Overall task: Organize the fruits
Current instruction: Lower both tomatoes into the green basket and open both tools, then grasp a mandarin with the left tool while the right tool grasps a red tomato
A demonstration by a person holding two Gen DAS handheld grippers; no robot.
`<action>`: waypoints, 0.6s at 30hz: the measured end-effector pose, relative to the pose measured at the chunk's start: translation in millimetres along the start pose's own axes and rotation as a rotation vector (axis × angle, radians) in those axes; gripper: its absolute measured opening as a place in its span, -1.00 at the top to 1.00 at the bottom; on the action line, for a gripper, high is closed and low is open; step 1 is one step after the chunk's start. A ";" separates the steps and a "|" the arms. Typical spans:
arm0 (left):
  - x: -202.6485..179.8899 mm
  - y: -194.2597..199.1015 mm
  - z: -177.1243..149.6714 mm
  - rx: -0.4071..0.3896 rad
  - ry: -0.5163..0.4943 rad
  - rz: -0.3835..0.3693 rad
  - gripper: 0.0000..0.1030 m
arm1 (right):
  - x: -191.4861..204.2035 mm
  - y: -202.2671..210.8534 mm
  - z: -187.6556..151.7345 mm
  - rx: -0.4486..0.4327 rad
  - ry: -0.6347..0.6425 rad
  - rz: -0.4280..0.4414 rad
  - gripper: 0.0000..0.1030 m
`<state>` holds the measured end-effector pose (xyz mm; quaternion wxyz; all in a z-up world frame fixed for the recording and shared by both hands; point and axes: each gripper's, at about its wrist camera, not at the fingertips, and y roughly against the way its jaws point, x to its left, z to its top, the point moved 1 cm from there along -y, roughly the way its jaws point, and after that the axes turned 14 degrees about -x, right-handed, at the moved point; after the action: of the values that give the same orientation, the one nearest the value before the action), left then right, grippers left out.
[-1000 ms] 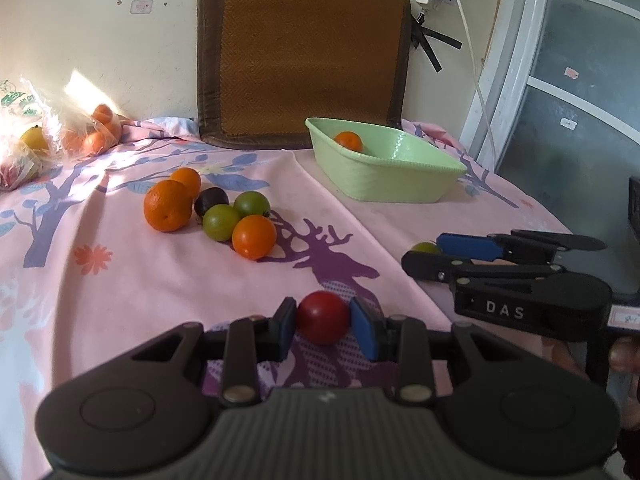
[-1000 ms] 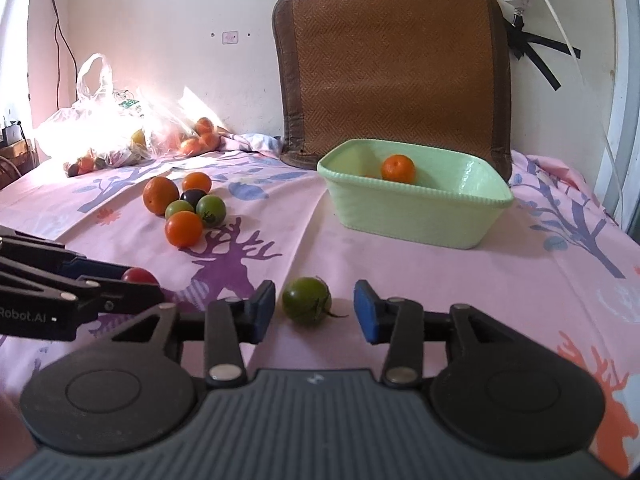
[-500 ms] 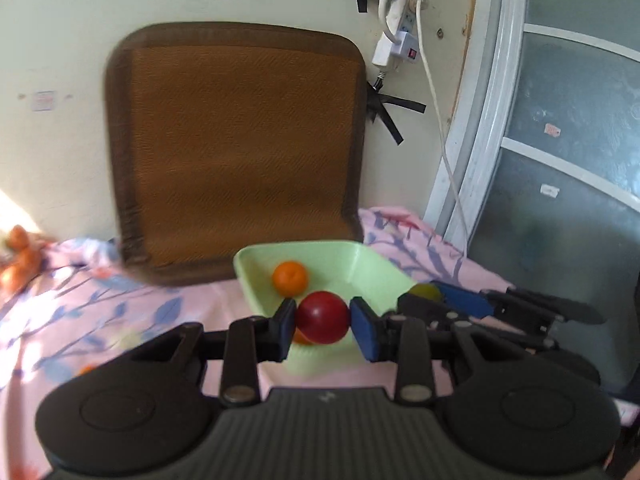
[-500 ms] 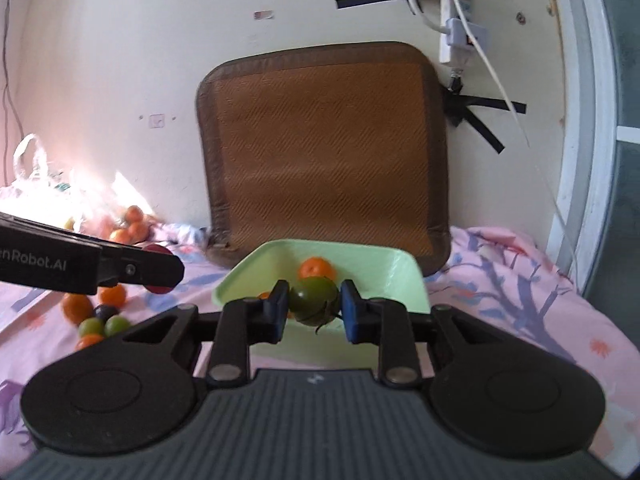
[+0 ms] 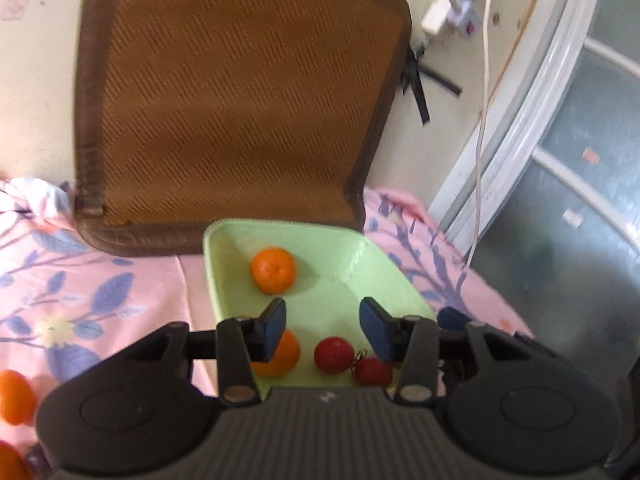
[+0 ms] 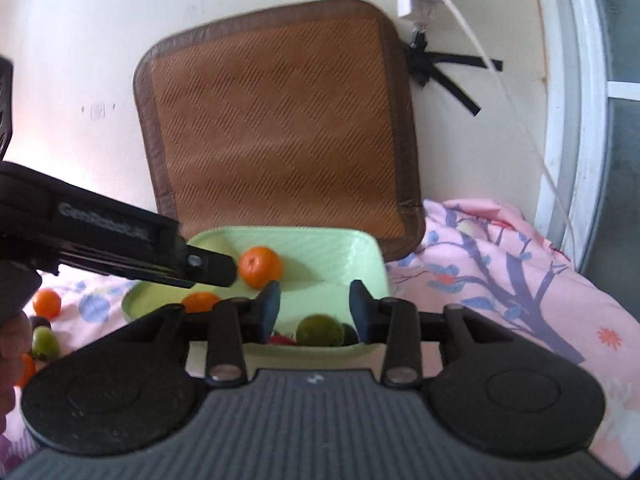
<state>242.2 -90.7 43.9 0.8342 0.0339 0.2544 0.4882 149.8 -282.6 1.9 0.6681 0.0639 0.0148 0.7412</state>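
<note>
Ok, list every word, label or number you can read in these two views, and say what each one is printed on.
"GenRobot.AI": blurred but just legible, on the side of the left gripper as seen in the right wrist view.
A small white logo mark on the grey body of the right gripper: too small to read.
The same mark on the left gripper in its own view: too small to read.
Nothing else carries text.

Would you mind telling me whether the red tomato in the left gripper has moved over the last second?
Yes. The red tomato has left the open left gripper and now lies inside the green bowl, near an orange; earlier it was on the cloth.
</note>
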 end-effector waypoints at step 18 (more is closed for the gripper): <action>115.7 167.1 -26.4 -0.092 0.016 0.351 0.17 | 83.9 32.8 7.8 0.143 -0.161 0.405 0.16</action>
<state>142.5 87.5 26.7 0.7346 0.0356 0.2285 0.6378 110.0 -203.3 19.5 0.4984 0.1717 0.0008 0.8498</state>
